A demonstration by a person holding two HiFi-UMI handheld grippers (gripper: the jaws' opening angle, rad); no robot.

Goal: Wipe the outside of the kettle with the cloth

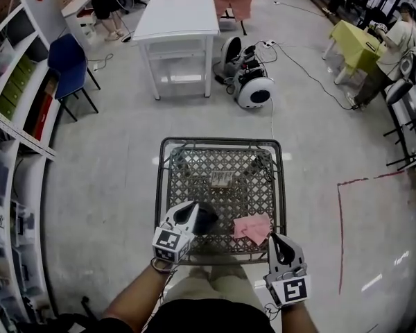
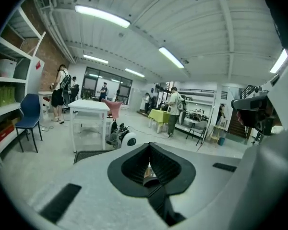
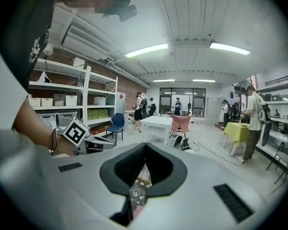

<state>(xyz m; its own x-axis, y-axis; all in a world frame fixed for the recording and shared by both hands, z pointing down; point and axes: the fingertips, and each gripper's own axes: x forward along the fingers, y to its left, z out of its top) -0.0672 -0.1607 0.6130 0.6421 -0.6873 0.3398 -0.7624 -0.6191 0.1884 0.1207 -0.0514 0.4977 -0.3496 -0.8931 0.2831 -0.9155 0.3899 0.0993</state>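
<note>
A pink cloth (image 1: 252, 227) lies crumpled on the near right part of a grey metal mesh table (image 1: 222, 144). A dark rounded object (image 1: 208, 218), apparently the kettle, stands at the near left of the table, partly hidden behind my left gripper (image 1: 193, 209). That gripper hovers just left of it with its jaws together and nothing between them. My right gripper (image 1: 275, 238) hangs at the table's near right corner, just right of the cloth, shut and empty. In the gripper views the left gripper (image 2: 149, 146) and the right gripper (image 3: 145, 145) show only the mesh through their jaws.
A small printed card (image 1: 222, 179) lies mid-table. Beyond stand a white table (image 1: 177, 18), a white wheeled machine (image 1: 252, 83) with cables, a blue chair (image 1: 68, 66) and shelving (image 1: 14, 109) along the left. A red line (image 1: 341, 220) marks the floor to the right.
</note>
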